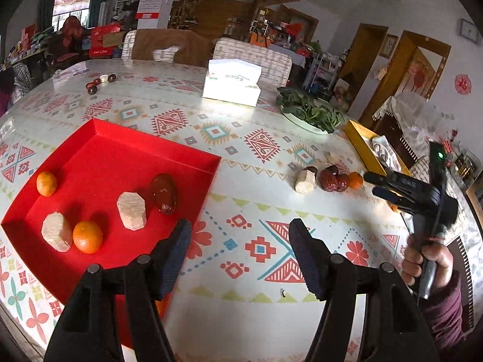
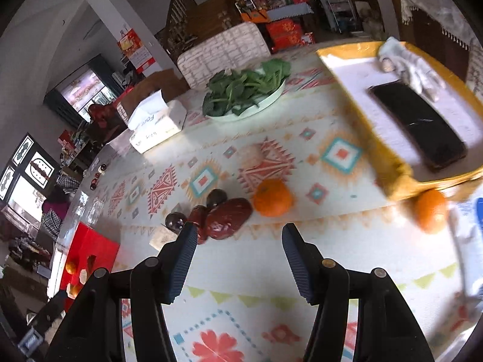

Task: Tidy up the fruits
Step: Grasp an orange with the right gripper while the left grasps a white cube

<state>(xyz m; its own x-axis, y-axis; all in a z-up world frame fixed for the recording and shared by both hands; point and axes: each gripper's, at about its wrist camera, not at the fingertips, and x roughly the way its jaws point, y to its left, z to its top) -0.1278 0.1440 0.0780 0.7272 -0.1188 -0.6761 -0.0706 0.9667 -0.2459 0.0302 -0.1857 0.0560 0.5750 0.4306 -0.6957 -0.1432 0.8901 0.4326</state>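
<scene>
A red tray [image 1: 126, 157] lies on the patterned table and holds two oranges [image 1: 87, 236], two pale cut chunks [image 1: 132, 210] and a dark red date [image 1: 163, 192]. My left gripper [image 1: 240, 241] is open and empty, just right of the tray's near corner. On the table to the right lie a pale chunk [image 1: 305, 181], red dates [image 1: 333, 178] and an orange [image 1: 355, 180]. My right gripper [image 2: 238, 239] is open and empty, just short of the dates [image 2: 229, 218] and an orange [image 2: 272, 197]. Another orange [image 2: 430, 209] lies by the yellow tray.
A tissue box [image 1: 231, 83] and a plate of greens [image 1: 311, 111] stand at the back. A yellow tray [image 2: 389, 163] with a black phone [image 2: 419, 123] and a cloth sits at the right. Small dates [image 1: 96, 84] lie far left. Chairs stand behind the table.
</scene>
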